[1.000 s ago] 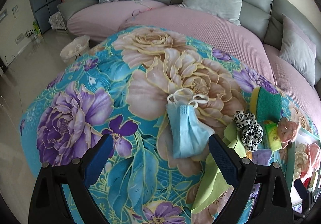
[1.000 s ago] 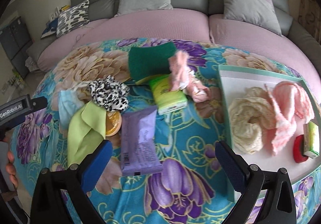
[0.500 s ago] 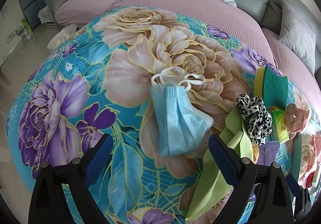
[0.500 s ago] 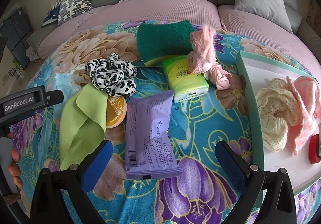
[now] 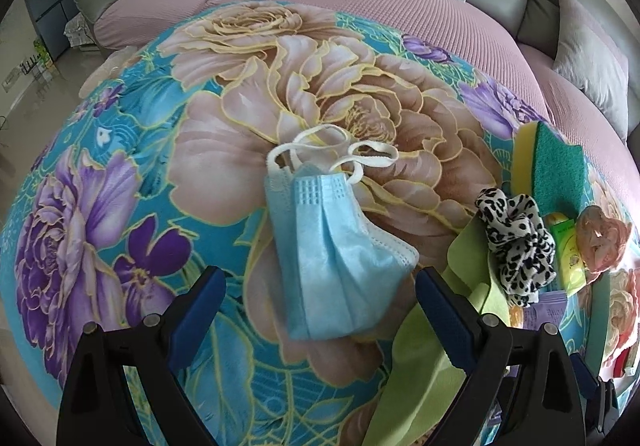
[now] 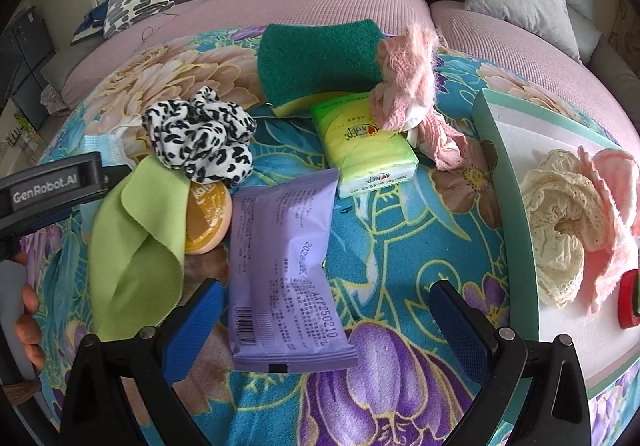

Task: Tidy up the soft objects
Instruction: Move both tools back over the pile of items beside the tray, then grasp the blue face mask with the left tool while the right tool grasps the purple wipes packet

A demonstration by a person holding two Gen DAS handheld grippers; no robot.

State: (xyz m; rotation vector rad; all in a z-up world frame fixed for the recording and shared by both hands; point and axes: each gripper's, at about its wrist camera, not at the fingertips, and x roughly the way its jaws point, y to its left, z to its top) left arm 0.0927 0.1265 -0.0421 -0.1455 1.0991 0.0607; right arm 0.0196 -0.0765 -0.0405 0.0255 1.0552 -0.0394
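My left gripper [image 5: 320, 310] is open, its blue pads on either side of the near end of a light blue face mask [image 5: 336, 254] lying on the floral cloth. My right gripper [image 6: 324, 322] is open over a purple wipes packet [image 6: 284, 266]. Around it lie a lime green cloth [image 6: 136, 242], a black-and-white scrunchie [image 6: 200, 138], a green sponge [image 6: 316, 62], a green tissue pack [image 6: 364, 142] and a pink scrunchie [image 6: 408, 86]. A green-rimmed white tray [image 6: 504, 182] at right holds a cream scrunchie [image 6: 556, 230] and a pink cloth [image 6: 616, 190].
A round orange-yellow item [image 6: 208, 218] lies partly under the lime cloth. A red object [image 6: 628, 298] sits at the tray's right edge. A pink and grey sofa [image 5: 360, 6] with cushions curves behind the table. The left gripper's body [image 6: 48, 190] shows at the right view's left edge.
Both grippers have moved forward and lower. The mask now lies between the left pads, and the purple packet now fills the space between the right pads. Nothing was grasped.
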